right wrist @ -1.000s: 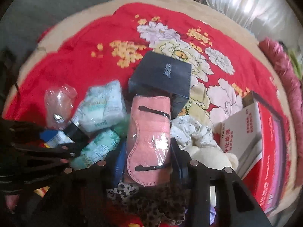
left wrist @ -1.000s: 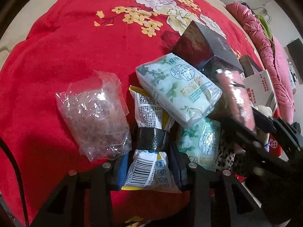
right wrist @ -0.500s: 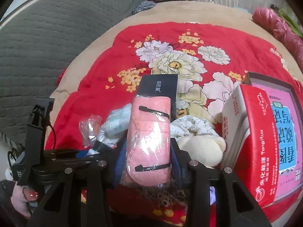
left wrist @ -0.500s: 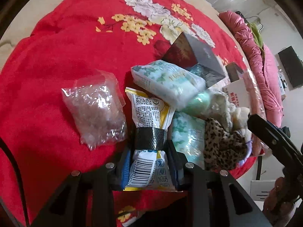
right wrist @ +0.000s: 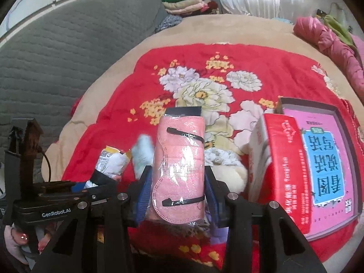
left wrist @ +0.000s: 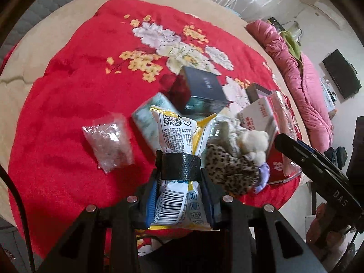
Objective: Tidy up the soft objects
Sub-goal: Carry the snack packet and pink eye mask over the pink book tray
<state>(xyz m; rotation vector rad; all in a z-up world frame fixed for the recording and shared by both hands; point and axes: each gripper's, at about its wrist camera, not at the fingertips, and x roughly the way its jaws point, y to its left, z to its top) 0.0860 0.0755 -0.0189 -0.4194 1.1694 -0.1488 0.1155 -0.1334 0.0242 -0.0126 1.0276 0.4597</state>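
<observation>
The left gripper (left wrist: 179,195) clamps its jaws on a white-and-yellow snack packet (left wrist: 177,136) above the red blanket (left wrist: 68,91). The right gripper (right wrist: 177,193) grips a wrapped pink mask pack (right wrist: 178,163), left of the red box (right wrist: 286,170).

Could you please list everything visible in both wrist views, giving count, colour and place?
blanket: one, red with white and yellow flowers, spread under everything
snack packet: one, white and yellow, clamped in the left tongs
mask pack: one, pink in clear wrap, clamped in the right tongs
clear bag: one, transparent, alone on the blanket left of the pile
tissue pack: one, pale green, behind the snack packet
dark box: one, black, tilted at the back of the pile
leopard cloth: one, spotted brown, pile's near edge
plush toy: one, cream, beside the leopard cloth
red carton: one, red and white, right of the pile
left tongs: shut on the snack packet
right tongs: shut on the mask pack
</observation>
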